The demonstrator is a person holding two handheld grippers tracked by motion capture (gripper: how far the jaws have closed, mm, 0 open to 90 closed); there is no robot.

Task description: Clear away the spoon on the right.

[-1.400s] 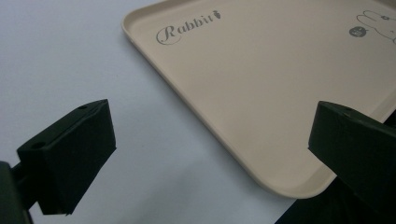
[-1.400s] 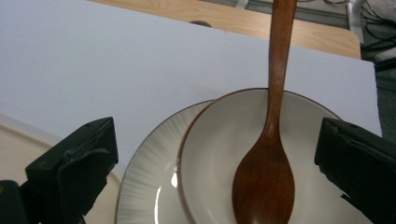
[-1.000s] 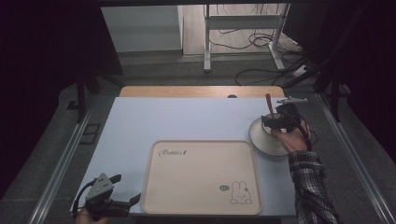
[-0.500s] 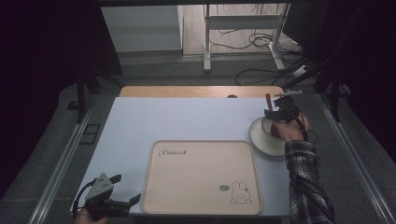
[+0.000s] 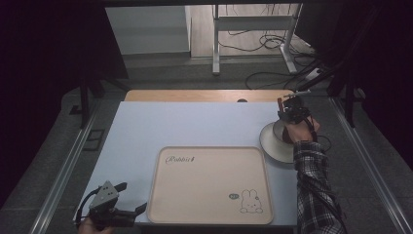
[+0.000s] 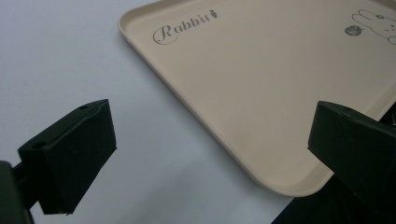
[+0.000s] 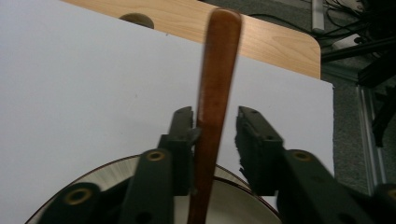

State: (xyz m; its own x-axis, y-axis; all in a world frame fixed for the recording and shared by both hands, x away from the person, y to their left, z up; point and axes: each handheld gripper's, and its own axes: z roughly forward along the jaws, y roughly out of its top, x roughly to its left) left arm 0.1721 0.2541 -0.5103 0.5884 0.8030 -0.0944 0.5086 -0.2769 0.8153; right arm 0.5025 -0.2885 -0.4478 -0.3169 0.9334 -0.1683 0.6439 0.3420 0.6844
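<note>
A white counter (image 5: 195, 122) with a wooden far edge, dark room around. Right gripper (image 7: 215, 128) jaws have been closing around a wooden handle (image 7: 215, 79), gap remaining; left gripper (image 6: 210, 144) jaws released.

The right tool (image 5: 288, 108) sits at the end of a forearm in a plaid sleeve (image 5: 314, 190) that reaches up from the bottom edge, well right of the left tool (image 5: 109, 204). Its jaws have just been closing around a brown wooden handle (image 7: 215, 93): one jaw touches it, the other stands just off. The left tool is held low, its jaws wide apart and holding nothing.
</note>
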